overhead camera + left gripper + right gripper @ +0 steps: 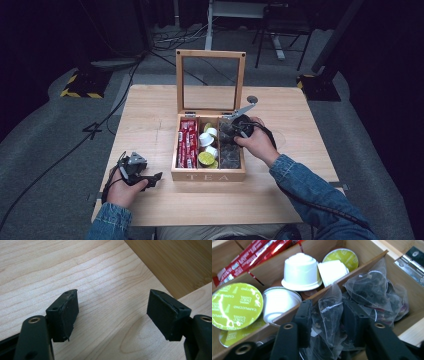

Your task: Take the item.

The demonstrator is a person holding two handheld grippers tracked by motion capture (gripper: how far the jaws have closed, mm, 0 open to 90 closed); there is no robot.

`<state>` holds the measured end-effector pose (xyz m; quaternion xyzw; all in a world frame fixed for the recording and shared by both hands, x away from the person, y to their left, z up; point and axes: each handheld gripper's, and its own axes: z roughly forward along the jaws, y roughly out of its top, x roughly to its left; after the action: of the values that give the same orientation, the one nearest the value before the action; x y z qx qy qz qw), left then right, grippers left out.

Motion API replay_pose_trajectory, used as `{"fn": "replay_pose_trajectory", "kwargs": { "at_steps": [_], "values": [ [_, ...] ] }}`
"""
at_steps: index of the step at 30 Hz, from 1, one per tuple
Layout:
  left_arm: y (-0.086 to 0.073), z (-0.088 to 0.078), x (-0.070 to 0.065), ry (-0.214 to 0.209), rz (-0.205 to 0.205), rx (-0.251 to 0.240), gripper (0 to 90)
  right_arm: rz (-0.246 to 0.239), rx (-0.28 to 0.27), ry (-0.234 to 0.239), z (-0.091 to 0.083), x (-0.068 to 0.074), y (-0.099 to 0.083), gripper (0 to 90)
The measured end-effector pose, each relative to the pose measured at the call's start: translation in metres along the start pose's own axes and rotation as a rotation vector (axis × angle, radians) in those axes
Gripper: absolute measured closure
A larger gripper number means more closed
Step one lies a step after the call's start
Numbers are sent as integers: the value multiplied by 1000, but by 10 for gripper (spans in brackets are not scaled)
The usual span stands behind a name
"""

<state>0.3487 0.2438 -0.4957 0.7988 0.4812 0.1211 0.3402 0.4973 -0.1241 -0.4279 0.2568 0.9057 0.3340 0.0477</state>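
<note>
Right gripper [329, 322] dipped into tea box [208, 176], clamped on tea bag [329, 315]; left gripper [112, 312] apart, resting on table [150, 130].

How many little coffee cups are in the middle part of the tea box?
5 capsules show: one upright white, one tipped white, one white, green-lidded ones at and. More may hide underneath.

We wear blue denim sleeves [312, 192] that end at the wrists, on the near side of the tea box [208, 175]. Our left gripper [151, 178], left of that box, is black with a grey plate on top, a trailing black cable, 2 blocky black pads [65, 312] with small screw holes and brass-ringed pivots. Our right gripper [234, 128], over the box, is black with a grey 3-cornered plate.
</note>
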Motion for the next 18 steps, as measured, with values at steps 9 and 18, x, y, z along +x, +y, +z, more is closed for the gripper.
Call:
{"fn": "replay_pose_trajectory", "kwargs": {
  "at_steps": [9, 18],
  "values": [
    [0, 1, -1, 0, 6, -5, 255, -45, 14, -27, -2, 3, -1, 736],
    [0, 2, 0, -1, 26, -7, 253, -27, -48, -23, -14, 3, 0, 749]
  ]
}}
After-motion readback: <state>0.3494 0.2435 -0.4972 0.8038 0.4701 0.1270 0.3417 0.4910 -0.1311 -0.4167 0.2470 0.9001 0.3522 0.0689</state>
